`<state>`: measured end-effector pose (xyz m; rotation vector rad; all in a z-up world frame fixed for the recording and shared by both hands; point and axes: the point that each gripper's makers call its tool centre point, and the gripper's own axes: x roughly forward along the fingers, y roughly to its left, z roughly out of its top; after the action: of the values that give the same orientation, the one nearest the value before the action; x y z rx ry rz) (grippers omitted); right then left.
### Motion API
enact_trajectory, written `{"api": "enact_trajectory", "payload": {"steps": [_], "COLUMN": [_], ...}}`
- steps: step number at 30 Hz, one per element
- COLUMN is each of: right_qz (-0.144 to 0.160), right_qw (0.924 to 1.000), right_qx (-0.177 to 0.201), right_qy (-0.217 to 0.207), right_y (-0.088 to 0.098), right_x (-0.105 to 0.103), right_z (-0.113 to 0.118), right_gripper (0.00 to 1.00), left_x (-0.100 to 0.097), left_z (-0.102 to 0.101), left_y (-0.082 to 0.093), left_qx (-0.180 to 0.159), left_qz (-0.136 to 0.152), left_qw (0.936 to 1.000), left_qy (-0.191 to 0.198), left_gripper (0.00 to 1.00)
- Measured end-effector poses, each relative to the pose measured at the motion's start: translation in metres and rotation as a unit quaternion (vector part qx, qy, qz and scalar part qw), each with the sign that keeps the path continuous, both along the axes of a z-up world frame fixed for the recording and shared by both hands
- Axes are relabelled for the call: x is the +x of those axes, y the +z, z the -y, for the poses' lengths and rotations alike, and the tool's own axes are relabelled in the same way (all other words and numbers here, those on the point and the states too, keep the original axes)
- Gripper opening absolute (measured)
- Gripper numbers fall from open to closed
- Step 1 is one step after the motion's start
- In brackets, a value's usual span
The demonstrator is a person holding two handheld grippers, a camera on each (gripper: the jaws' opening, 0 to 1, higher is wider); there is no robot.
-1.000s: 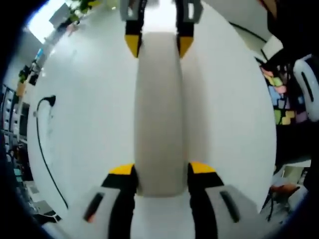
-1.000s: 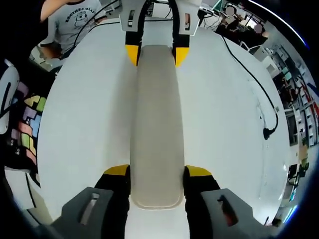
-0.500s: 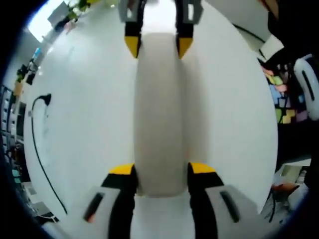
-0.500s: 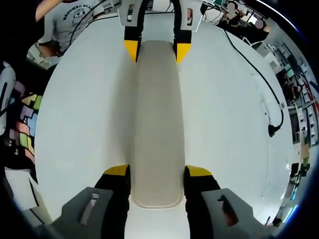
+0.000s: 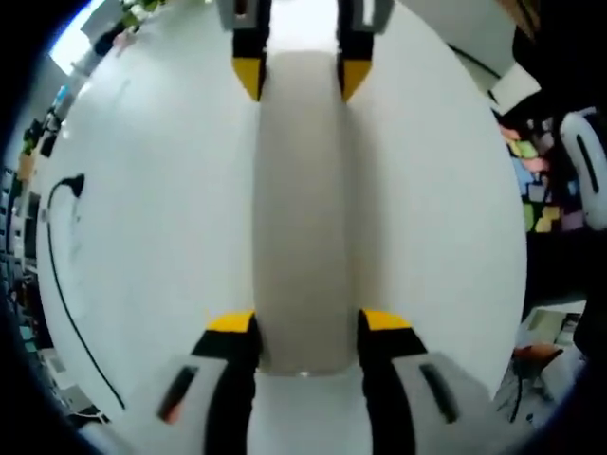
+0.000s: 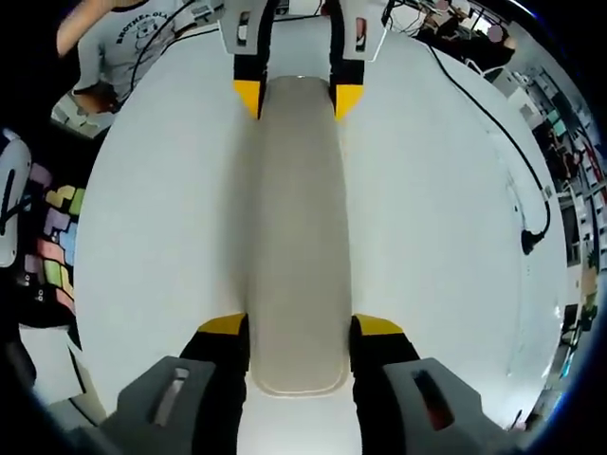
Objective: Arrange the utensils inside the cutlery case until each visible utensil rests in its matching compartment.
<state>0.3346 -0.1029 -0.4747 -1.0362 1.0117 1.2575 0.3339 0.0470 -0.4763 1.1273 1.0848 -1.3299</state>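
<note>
Here the long beige cutlery case lies closed on the white table, and both grippers have hold of it, one at each short end. In the left gripper view the left gripper has its yellow-tipped jaws pressed against the two long sides of the case's near, rounded end, and the right gripper clamps the far end from the top of the picture. In the right gripper view the same case runs straight away from the right gripper, whose jaws are closed on the near end, while the left gripper grips the far end. No utensil can be seen; the lid hides whatever is inside. A black cable trails across the table well to one side of the case, and a person in a grey printed shirt stands beyond the table's far edge
</note>
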Motion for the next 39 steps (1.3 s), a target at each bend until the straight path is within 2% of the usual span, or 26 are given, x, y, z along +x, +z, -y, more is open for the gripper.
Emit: {"api": "enact_trajectory", "payload": {"steps": [6, 12, 15, 18, 19, 21, 24, 25, 28, 32, 34, 39], "right_qz": [-0.02, -0.022, -0.022, -0.02, -0.018, -0.016, -0.014, -0.013, -0.012, -0.009, -0.003, 0.009], "right_qw": [0.9993, 0.9986, 0.9978, 0.9975, 0.9975, 0.9972, 0.9962, 0.9963, 0.9961, 0.9954, 0.9948, 0.9921], "right_qx": [0.023, 0.039, 0.056, 0.061, 0.063, 0.068, 0.072, 0.072, 0.077, 0.091, 0.1, 0.119], "right_qy": [0.023, 0.029, 0.027, 0.029, 0.024, -0.028, -0.048, -0.046, -0.042, -0.028, -0.018, -0.038], "right_y": [-0.001, 0.0, 0.0, -0.001, -0.001, -0.001, -0.002, -0.002, -0.002, -0.002, -0.002, -0.001], "right_x": [0.0, 0.0, 0.001, 0.0, 0.001, 0.006, 0.006, 0.005, 0.002, 0.001, 0.003, 0.016], "right_z": [-0.002, -0.001, 0.001, 0.001, 0.001, 0.006, 0.008, 0.008, 0.007, 0.006, 0.004, 0.006], "right_gripper": [0.44, 0.44, 0.45, 0.45, 0.46, 0.49, 0.51, 0.51, 0.47, 0.45, 0.48, 0.61], "left_x": [0.001, 0.001, 0.003, 0.003, 0.003, 0.004, 0.004, 0.005, 0.011, 0.009, 0.008, 0.001], "left_z": [0.0, 0.0, -0.001, 0.001, 0.002, 0.003, 0.003, 0.003, 0.001, 0.0, 0.001, 0.0], "left_y": [0.001, 0.001, 0.002, 0.002, 0.001, 0.001, 0.001, 0.001, 0.0, -0.001, -0.001, -0.002], "left_qx": [-0.005, -0.007, -0.028, -0.029, -0.026, -0.022, -0.022, -0.024, -0.041, -0.061, -0.064, -0.084], "left_qz": [0.001, 0.002, 0.0, 0.001, 0.002, 0.004, 0.006, 0.007, 0.009, 0.004, 0.004, 0.001], "left_qw": [1.0, 1.0, 0.9996, 0.9996, 0.9997, 0.9998, 0.9997, 0.9997, 0.9982, 0.9972, 0.997, 0.9958], "left_qy": [0.006, 0.0, 0.0, -0.002, -0.001, -0.001, 0.001, 0.004, 0.043, 0.042, 0.043, 0.035], "left_gripper": [0.44, 0.44, 0.45, 0.45, 0.45, 0.45, 0.46, 0.48, 0.54, 0.57, 0.59, 0.67]}}
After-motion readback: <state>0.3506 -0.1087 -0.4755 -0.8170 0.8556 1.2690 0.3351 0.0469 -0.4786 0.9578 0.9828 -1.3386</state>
